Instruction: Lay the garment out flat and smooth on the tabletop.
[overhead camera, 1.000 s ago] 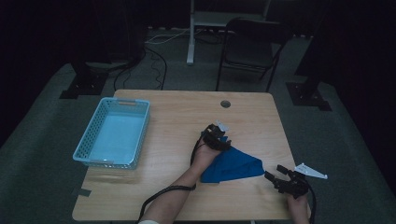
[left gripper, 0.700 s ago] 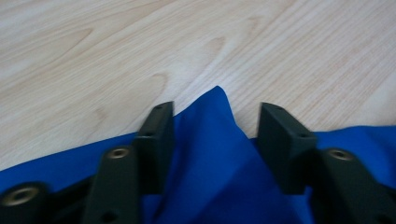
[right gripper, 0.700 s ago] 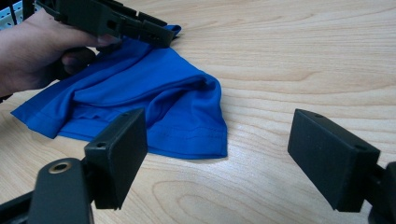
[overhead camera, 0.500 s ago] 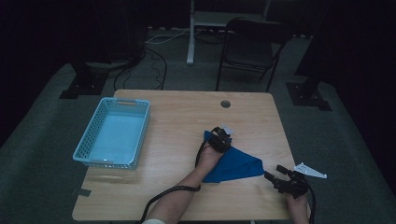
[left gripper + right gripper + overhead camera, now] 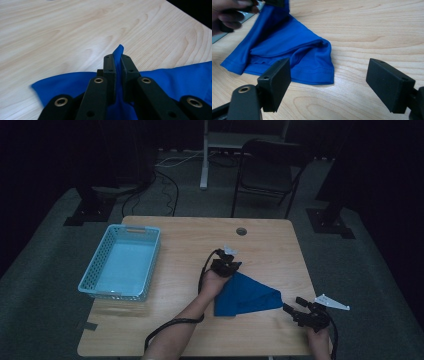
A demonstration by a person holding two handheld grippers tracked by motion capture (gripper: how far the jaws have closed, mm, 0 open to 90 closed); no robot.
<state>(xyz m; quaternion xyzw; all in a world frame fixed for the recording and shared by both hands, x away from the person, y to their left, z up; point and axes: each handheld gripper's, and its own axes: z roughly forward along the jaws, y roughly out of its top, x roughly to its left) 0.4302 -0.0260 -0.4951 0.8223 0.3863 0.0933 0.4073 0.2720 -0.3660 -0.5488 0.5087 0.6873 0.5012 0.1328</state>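
**Pinching a corner of the blue cloth to lift it**

Gripping the blue cloth (image 5: 75, 86) at its far corner, the left gripper (image 5: 226, 265) has just been closing, and its jaws now stand narrow with a ridge of fabric pressed between them, the tip poking out above them in the left gripper view. Taking hold at a corner looks like the start of a fold or a lift: from there the rest of the fabric can trail and be drawn across.

The cloth lies on the worktop (image 5: 190, 245) at about 4 o'clock from its middle, folded into a rough triangle whose point is under the left gripper and whose broad hemmed end reaches toward 4 o'clock. The right gripper (image 5: 295, 310) rests near the worktop's 5 o'clock edge, just beside that hemmed end and apart from it, jaws wide and holding nothing. My guess is that it waits there to take the near end once the far corner is up.

At 9 o'clock sits a light blue basket (image 5: 94, 271), well apart from the cloth. Nothing shows inside it; it is probably where the cloth will go.
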